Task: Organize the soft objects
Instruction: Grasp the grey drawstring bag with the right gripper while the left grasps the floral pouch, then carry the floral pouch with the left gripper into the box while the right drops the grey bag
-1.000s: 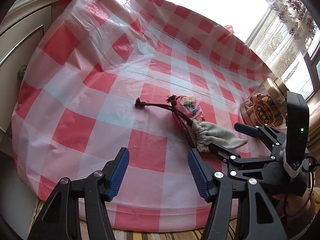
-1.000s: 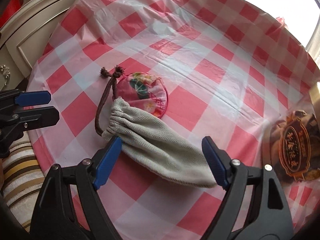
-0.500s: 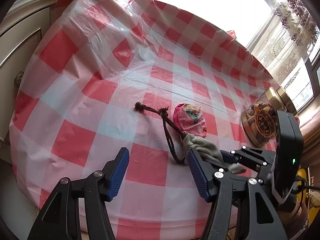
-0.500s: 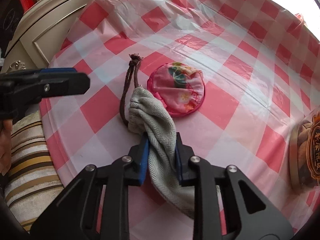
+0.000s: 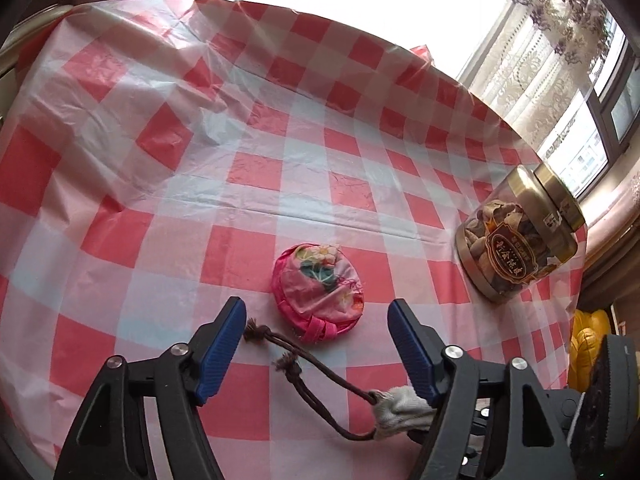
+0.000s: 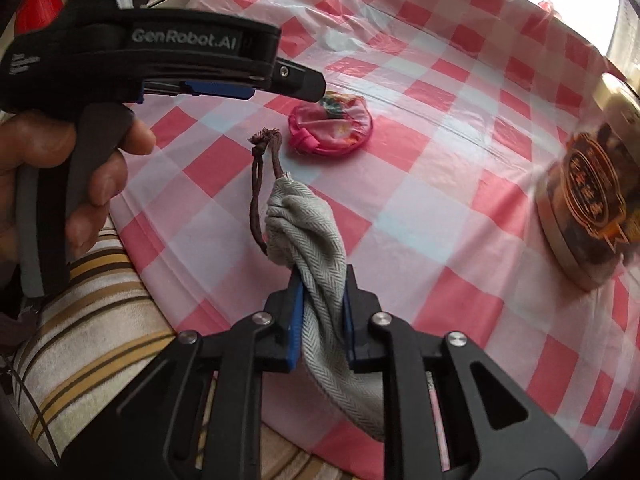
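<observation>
My right gripper (image 6: 321,316) is shut on a grey herringbone drawstring pouch (image 6: 316,240) and holds it above the table's near edge, its brown cord (image 6: 260,184) hanging. The pouch's mouth (image 5: 400,404) and cord (image 5: 312,364) also show in the left wrist view. A round pink floral pouch (image 5: 318,292) lies flat on the red-and-white checked tablecloth (image 5: 240,168); it also shows in the right wrist view (image 6: 332,124). My left gripper (image 5: 318,348) is open and empty, hovering just in front of the pink pouch; in the right wrist view it (image 6: 300,80) reaches over that pouch.
A clear jar (image 5: 520,236) with a gold lid lies on its side at the table's right; it also shows blurred in the right wrist view (image 6: 588,208). A striped cushion (image 6: 92,320) sits below the table's near edge. A window and lace curtain (image 5: 552,60) stand behind.
My right gripper closed on the grey pouch and lifted it toward the near edge. My left gripper moved forward and right, up to the pink pouch.
</observation>
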### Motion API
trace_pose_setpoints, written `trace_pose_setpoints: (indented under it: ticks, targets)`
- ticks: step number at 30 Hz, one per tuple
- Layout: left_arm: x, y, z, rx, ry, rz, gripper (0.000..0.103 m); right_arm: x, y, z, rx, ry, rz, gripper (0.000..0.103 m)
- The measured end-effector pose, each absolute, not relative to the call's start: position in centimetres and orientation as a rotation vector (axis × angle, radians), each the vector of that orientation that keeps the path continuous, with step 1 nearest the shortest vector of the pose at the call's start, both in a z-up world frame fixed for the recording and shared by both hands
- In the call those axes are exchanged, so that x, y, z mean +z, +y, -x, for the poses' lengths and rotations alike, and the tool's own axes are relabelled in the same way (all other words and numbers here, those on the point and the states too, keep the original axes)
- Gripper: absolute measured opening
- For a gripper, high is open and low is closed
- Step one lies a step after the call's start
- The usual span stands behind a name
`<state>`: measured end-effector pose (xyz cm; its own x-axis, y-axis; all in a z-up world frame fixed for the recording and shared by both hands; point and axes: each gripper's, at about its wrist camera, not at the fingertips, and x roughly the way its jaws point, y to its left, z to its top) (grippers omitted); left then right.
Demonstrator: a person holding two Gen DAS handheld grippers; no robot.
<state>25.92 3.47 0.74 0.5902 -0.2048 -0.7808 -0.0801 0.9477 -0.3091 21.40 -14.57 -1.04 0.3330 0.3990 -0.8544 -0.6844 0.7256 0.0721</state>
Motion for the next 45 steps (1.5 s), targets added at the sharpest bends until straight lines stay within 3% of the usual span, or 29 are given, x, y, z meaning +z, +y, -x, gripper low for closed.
trace_pose_setpoints:
  ticks: [3,14,22,45]
  targets:
    - [-0.4,1.8,-27.2,-0.091,0.972,0.243,0.082,-0.7,-17.6,-20.9,0.659,1.014,0.273,0.020]
    - [-3.7,-0.5,-30.1,-0.061,1.070,0.072,0.083,1.1,-28.2,-19.1,0.413,1.018,0.155,0.020]
    - [-3.8,-1.1,-30.1,-0.051,1.056,0.015,0.072,1.2,-31.6,-17.9,0.346,1.035,0.091,0.020]
    - [1.6,-10.0,-21.3,-0.221,0.975,0.008,0.072,3.3,-37.0,-12.3,0.231,1.006,0.039,0.020]
